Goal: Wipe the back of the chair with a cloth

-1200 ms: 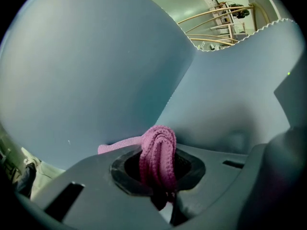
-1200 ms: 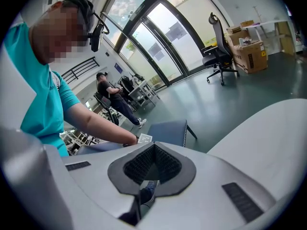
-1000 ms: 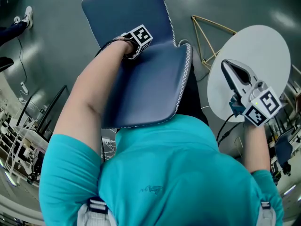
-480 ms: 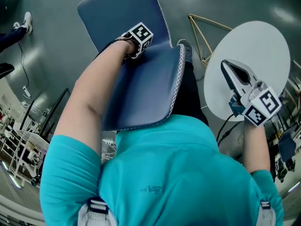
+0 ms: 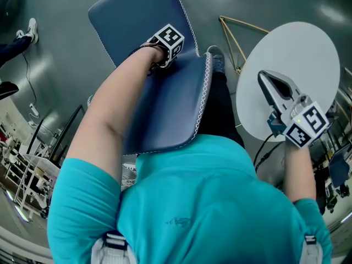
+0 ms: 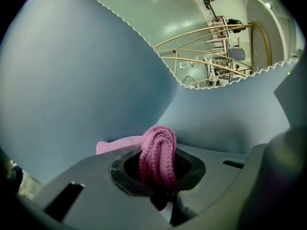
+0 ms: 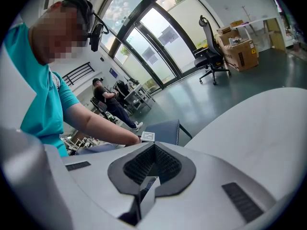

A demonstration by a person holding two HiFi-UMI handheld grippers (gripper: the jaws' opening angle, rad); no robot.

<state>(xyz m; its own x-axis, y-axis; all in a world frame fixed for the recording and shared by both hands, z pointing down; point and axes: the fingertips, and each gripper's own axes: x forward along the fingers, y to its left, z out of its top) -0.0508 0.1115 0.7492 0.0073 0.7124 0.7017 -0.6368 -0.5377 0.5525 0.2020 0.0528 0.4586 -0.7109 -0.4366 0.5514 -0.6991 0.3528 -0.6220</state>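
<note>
Indoors, over grey floor (image 5: 66,43), left gripper (image 6: 159,170) pinches pink cloth (image 6: 158,147) at the blue chair back (image 5: 170,103); right gripper (image 7: 152,151) jaws meet, empty.

- The chair (image 5: 165,109) is set left of the table (image 5: 308,54)
- The cloth (image 6: 156,147) is held in the left gripper (image 6: 159,178), at the join of the chair's two panels
- The right gripper (image 5: 270,82) is held over the table

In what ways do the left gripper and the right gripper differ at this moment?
The left gripper is shut on a pink cloth; the right gripper is shut on nothing. The left gripper is at the blue chair; the right gripper hangs over the white round table. Both are shut.
</note>
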